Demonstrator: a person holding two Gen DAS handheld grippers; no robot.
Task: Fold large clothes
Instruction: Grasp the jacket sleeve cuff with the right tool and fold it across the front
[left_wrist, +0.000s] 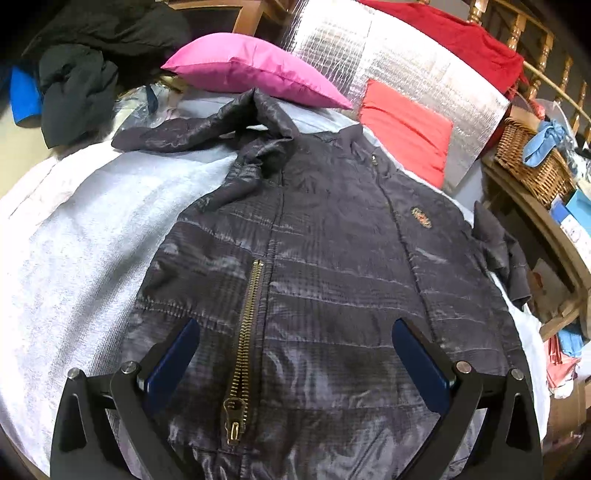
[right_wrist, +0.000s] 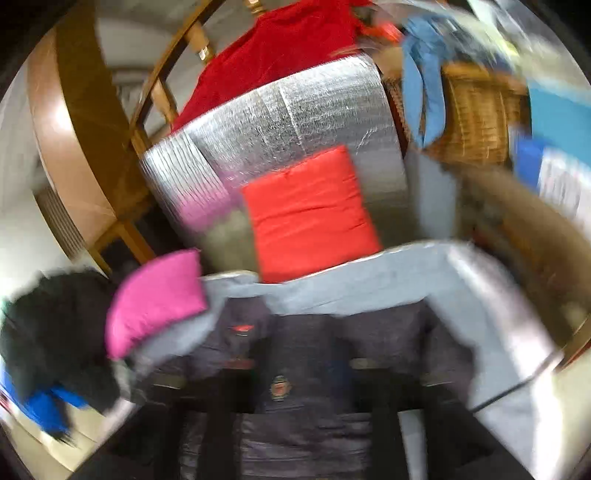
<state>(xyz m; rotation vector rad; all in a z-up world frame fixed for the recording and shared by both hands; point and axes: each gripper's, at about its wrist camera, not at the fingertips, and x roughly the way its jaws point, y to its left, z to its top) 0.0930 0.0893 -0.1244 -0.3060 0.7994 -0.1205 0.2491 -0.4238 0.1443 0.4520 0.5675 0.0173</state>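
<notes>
A: What is the largest item?
B: A pale blanket covering the bed; a dark quilted jacket lies front-up on it, hood toward a pink pillow.

A: And behind?
B: A silver foil panel with a red cushion against it.

A: The grippers?
B: The left gripper has jaws spread over the brass zipper, pinching nothing. The right gripper, blurred, shows jaws apart above the jacket, empty.

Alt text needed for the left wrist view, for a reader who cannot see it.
A dark quilted jacket with a brass zipper lies front-up on a pale grey blanket, with the open left gripper poised above its lower part, holding nothing. Behind it sit a pink cushion, a red cushion and a silver foil mat.
</notes>
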